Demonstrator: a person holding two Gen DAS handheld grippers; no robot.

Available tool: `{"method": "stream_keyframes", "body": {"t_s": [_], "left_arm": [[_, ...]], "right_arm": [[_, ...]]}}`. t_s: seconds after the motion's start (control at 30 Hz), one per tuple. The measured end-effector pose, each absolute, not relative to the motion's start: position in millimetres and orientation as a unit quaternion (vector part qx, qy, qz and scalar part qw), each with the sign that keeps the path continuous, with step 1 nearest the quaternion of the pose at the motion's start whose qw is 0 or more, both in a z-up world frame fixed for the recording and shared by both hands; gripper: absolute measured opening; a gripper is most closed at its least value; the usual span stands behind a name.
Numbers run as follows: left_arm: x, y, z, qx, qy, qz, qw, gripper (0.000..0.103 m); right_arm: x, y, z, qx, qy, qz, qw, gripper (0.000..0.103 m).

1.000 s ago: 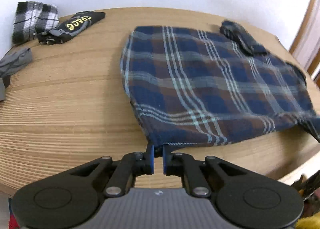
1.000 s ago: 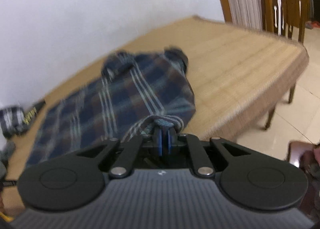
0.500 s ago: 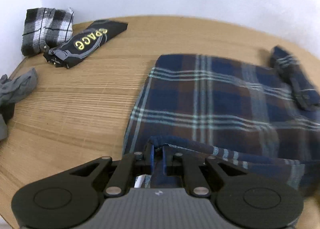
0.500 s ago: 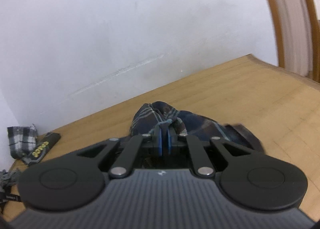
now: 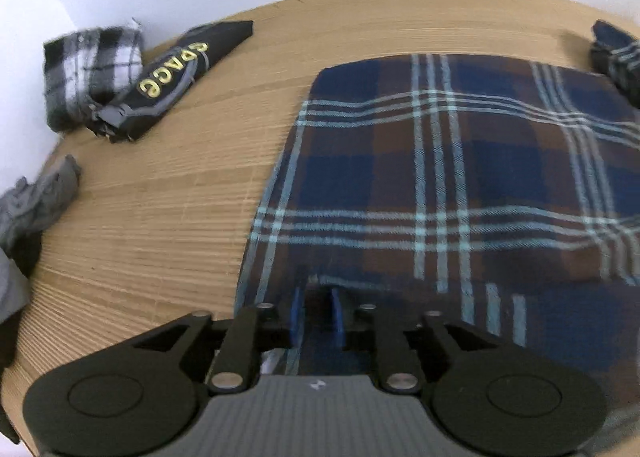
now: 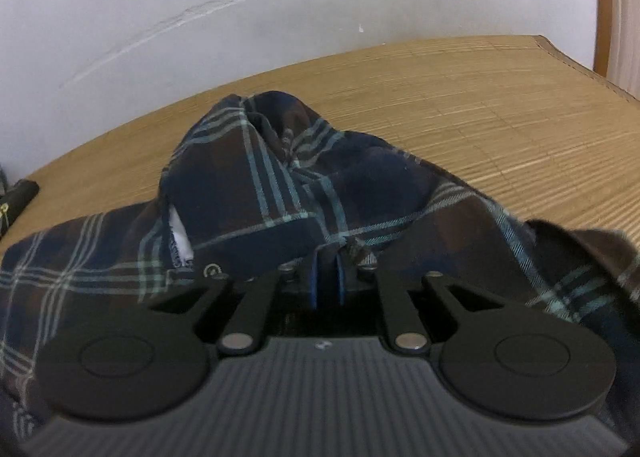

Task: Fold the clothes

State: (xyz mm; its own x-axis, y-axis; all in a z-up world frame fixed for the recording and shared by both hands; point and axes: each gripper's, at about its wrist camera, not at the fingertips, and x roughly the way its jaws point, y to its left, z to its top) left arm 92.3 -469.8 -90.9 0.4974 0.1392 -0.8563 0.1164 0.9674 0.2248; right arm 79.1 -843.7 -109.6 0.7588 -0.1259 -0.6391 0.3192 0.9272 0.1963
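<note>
A blue and brown plaid shirt [image 5: 460,185] lies on the bamboo-mat table [image 5: 160,217], its near hem doubled over onto itself. My left gripper [image 5: 317,311] sits low over that folded hem with its jaws slightly apart; the hem edge lies just ahead of the pads. In the right wrist view the shirt [image 6: 248,185] is bunched up, collar and white label [image 6: 178,237] showing. My right gripper [image 6: 327,277] is shut on a fold of it.
At the far left a black-and-white checked cloth [image 5: 90,69] and a black garment lettered SPACE [image 5: 176,73] lie by the wall. A grey cloth [image 5: 36,205] sits at the left edge. Bare mat [image 6: 480,97] stretches right toward a wooden frame [image 6: 604,5].
Both grippers carried the shirt's near edge away from the table front and over the shirt. The left jaws have since spread a little; the right stays clamped.
</note>
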Motion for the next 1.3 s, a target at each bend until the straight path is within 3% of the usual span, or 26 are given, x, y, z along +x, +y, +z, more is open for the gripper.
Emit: {"method": "stream_keyframes", "body": {"t_s": [0.07,0.13,0.17,0.23,0.3,0.47,0.63,0.93,1.1,1.13,1.17,1.27,1.3], "left_arm": [[78,-453,-81,0.119,0.502,-0.003,0.856,0.038],[62,-436,-71,0.115,0.497,-0.009,0.86,0.043],[53,-428,-65,0.112,0.495,-0.012,0.862,0.049],[39,-411,-62,0.1,0.495,-0.03,0.862,0.051],[28,-400,-67,0.086,0.501,-0.057,0.859,0.051],[17,-393,-90,0.058,0.508,-0.104,0.853,0.051],[15,-402,-112,0.053,0.504,-0.155,0.848,0.05],[-1,-380,-113,0.069,0.497,-0.204,0.841,0.053],[3,-381,-120,0.052,0.488,-0.21,0.846,0.051],[4,-384,-122,0.055,0.48,-0.211,0.85,0.045],[4,-386,-122,0.057,0.472,-0.213,0.853,0.03],[1,-388,-106,0.054,0.459,-0.223,0.858,0.017],[-2,-388,-96,0.056,0.451,-0.223,0.862,0.016]], "right_arm": [[77,-845,-95,0.144,0.329,-0.11,0.927,0.026],[58,-843,-78,0.144,0.321,-0.11,0.929,0.047],[47,-841,-70,0.144,0.316,-0.112,0.931,0.053],[25,-838,-53,0.145,0.306,-0.114,0.934,0.066],[2,-835,-37,0.145,0.295,-0.117,0.937,0.069],[-45,-785,-34,0.149,0.334,-0.003,0.931,0.069],[-46,-684,-80,0.01,0.406,0.109,0.907,0.068],[-54,-594,-100,-0.202,0.393,0.209,0.872,0.068],[-43,-591,-109,-0.209,0.41,0.204,0.864,0.068],[-41,-592,-110,-0.201,0.413,0.203,0.865,0.068],[-38,-593,-111,-0.194,0.415,0.201,0.866,0.068],[-32,-596,-117,-0.178,0.419,0.195,0.869,0.066],[-30,-597,-117,-0.162,0.42,0.195,0.871,0.049]]}}
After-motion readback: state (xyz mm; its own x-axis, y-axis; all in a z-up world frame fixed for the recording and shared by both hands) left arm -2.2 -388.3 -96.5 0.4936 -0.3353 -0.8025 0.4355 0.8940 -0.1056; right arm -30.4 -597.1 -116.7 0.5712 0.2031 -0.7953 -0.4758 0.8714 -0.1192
